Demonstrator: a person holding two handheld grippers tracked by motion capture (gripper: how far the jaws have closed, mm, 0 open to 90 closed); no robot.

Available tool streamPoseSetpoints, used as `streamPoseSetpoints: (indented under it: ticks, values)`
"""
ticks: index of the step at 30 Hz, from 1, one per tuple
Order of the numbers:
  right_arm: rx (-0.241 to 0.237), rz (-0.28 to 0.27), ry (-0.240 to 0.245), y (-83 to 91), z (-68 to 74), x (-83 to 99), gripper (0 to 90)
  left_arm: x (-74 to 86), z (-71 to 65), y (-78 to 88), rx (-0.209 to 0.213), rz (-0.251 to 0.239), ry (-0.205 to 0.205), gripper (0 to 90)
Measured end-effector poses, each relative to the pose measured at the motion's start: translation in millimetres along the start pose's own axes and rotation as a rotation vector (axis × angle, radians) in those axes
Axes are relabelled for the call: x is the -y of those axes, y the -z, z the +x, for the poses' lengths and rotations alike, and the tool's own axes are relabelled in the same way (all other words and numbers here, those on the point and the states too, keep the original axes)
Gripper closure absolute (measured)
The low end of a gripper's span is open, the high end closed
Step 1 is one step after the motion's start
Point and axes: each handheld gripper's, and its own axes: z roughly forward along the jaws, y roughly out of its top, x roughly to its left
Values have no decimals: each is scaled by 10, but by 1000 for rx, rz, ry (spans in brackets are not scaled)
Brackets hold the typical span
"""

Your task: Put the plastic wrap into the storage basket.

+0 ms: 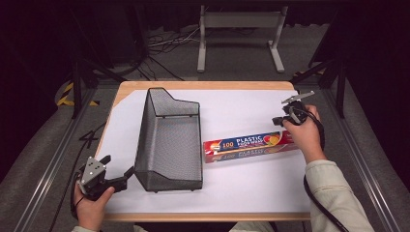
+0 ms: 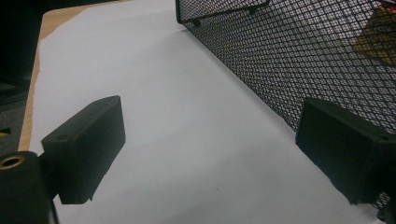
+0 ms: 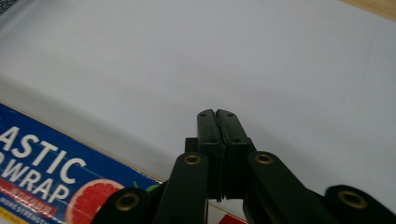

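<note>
A black wire-mesh basket [image 1: 169, 140] stands on the white sheet, left of centre. To its right lies a long blue and red plastic wrap box [image 1: 249, 145], flat on the sheet. My left gripper [image 1: 117, 167] is at the basket's near left corner, open and holding nothing. In the left gripper view its gripper [image 2: 210, 144] has its jaws wide apart, the right one close against the basket's mesh wall [image 2: 303, 56]. My right gripper [image 1: 278, 121] hovers just above the box's right end, shut and holding nothing. In the right gripper view its gripper [image 3: 217, 115] has its jaws pressed together over the sheet beyond the box [image 3: 46, 172].
The white sheet [image 1: 241, 188] covers a wooden table [image 1: 203, 85] whose edge shows at the back and left. A white metal stand [image 1: 239, 21] and cables lie on the floor behind. Dark rails run along both sides of the table.
</note>
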Motion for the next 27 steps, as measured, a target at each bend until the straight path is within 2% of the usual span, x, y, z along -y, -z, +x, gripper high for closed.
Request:
streamPoseSetpoints:
  ticks: [7, 11, 19, 23, 27]
  values:
    - [25, 70, -36, -158, -94, 96, 896, 16, 0, 10, -5, 4, -4, 92]
    - [35, 84, -66, -212, -139, 131, 898, 33, 9, 26, -10, 6, -3, 92]
    - [56, 138, -94, -260, -178, 164, 900, 46, 12, 45, -12, 8, 0, 92]
    - [37, 132, -118, -241, -185, 196, 900, 44, 19, 39, -12, 8, -2, 92]
    - [47, 181, -118, -205, -157, 205, 900, 27, 11, 7, -5, 8, -6, 92]
